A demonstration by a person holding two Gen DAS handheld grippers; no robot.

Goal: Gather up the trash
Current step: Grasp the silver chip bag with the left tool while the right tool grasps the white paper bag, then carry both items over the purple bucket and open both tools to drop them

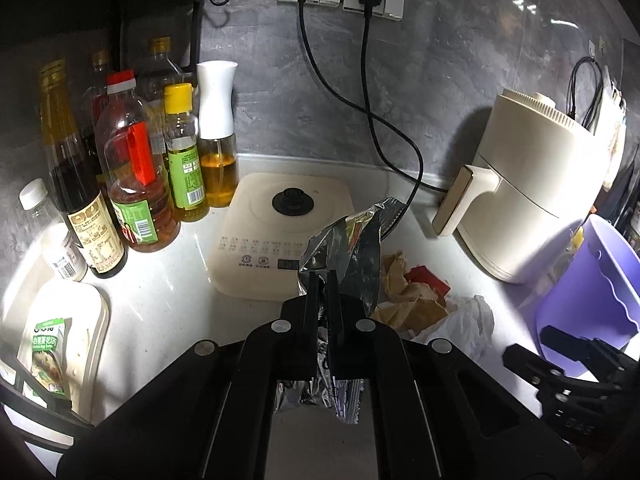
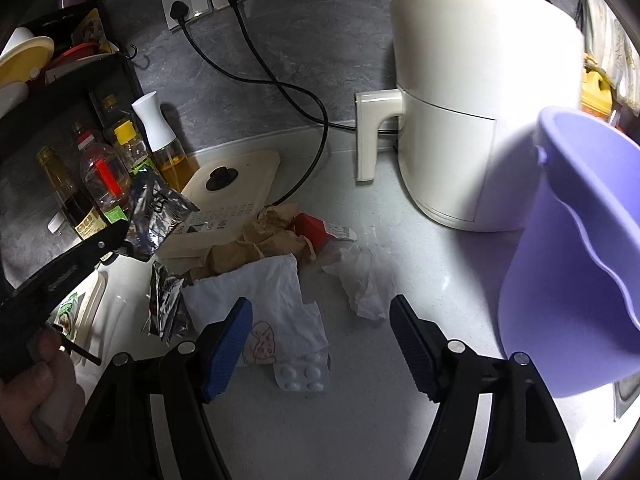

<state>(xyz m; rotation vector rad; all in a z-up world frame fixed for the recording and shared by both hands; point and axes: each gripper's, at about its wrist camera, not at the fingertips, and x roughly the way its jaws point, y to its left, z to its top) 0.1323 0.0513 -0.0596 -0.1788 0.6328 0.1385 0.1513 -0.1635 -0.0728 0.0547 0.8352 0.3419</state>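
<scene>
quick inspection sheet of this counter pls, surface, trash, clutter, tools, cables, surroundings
surface: pale counter, lit.
job's things: foil wrapper held; second foil wrapper, brown paper, red packet, tissues, blister pack lying loose; purple bin at right.
clutter: oil bottles, cooker, air fryer.
grippers: left tool shut on foil wrapper; right tool open above tissues.
cables: two black cords plugged in.
surroundings: grey wall, shelf rack.

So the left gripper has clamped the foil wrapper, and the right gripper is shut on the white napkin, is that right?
Not quite. The left gripper has clamped the foil wrapper, but the right gripper is open: the right wrist view shows its blue fingers spread above the white napkin, gripping nothing.
</scene>
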